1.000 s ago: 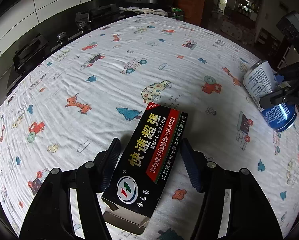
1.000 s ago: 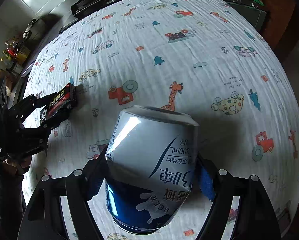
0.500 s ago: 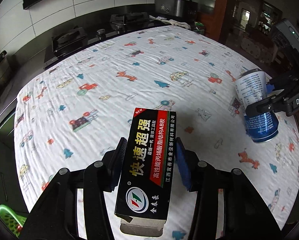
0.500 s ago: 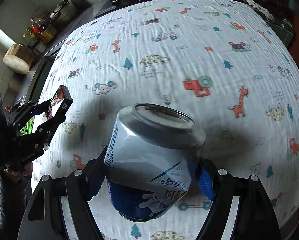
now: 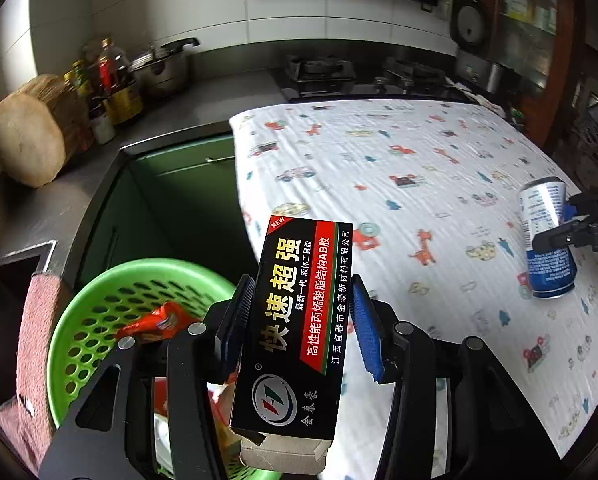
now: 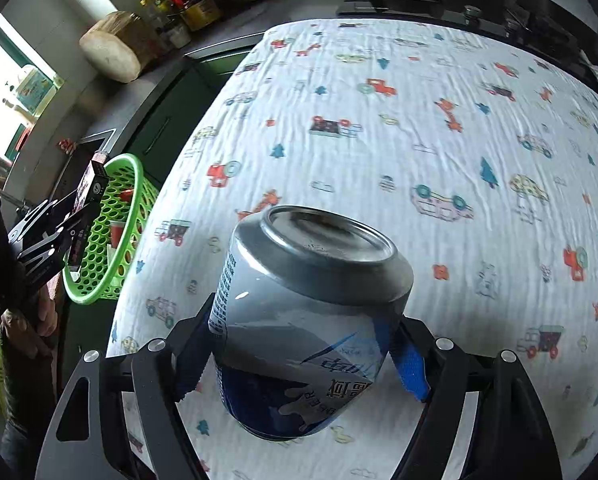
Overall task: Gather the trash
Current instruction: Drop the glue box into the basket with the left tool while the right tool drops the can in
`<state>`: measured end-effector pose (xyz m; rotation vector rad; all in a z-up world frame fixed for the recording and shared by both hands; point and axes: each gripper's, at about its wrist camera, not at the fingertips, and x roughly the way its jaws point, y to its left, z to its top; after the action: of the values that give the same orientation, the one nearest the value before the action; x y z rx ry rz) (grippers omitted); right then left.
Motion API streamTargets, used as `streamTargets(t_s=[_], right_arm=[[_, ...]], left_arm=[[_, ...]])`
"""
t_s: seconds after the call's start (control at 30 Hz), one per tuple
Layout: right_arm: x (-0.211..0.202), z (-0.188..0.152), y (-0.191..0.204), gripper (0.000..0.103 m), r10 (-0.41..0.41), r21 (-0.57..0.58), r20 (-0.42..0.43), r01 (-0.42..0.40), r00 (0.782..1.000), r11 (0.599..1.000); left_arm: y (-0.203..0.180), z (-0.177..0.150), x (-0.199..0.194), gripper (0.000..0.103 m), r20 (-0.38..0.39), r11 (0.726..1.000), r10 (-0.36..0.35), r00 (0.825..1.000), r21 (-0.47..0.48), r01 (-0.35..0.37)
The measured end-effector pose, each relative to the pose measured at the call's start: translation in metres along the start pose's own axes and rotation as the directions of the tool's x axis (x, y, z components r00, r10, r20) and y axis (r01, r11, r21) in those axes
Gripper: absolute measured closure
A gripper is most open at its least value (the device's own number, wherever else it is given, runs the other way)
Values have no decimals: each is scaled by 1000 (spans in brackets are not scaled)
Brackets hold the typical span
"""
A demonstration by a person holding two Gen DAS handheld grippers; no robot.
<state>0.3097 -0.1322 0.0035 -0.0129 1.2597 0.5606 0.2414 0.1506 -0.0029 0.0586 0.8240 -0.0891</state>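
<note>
Green perforated plastic basket (image 5: 111, 312) at lower left of the left wrist view, just below and left of the left gripper (image 5: 303, 320), nearer to it than to the other hand. Narrow jaws clamped on a black cardboard glue box (image 5: 303, 316), long axis running up the frame along the fingers, torn open end nearest the camera. Red snack wrapper (image 5: 155, 322) already lying inside the basket. At centre of the right wrist view, right gripper (image 6: 299, 340) set wide around a dented blue-and-silver aluminium beer can (image 6: 303, 320), smooth, shiny, bottom up, above the crinkled white cartoon-print tablecloth (image 6: 439, 128); basket far at left edge there.
</note>
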Motion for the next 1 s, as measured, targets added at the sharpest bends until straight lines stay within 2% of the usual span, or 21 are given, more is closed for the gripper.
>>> streamTargets(t_s=[0.17,0.3,0.53,0.83,0.87,0.9,0.93,1.0], right_arm=[[17,20,54,29,53,-70,-6,-53,999,996],[32,34,92,29,89,-107,-15,-90,996,990],[59,57,153,29,123,-178,-27,-125,992,976],[85,76,195,29,153,-213,-43,-158,987,964],[88,78,197,29,155,-212,-44,-161,987,964],[90,79,199,29,157,-211,-44,-163,987,964],[92,81,201,29,159,-210,-46,-165,986,964],[95,84,206,29,163,-211,-49,-170,985,963]], left_arm=[[67,-25,0,55,-35,988,84,996,-128,-88],[96,-47,9,55,-87,975,124,988,-176,-138],[117,-80,19,55,-125,951,76,989,-288,-110],[121,-87,18,52,-89,918,0,996,-396,-35],[120,-87,19,45,-88,918,-7,996,-395,-28],[120,-89,19,31,-92,919,-1,996,-392,-35],[120,-91,18,27,-94,919,11,996,-391,-47],[120,-94,15,26,-81,922,-2,997,-386,-30]])
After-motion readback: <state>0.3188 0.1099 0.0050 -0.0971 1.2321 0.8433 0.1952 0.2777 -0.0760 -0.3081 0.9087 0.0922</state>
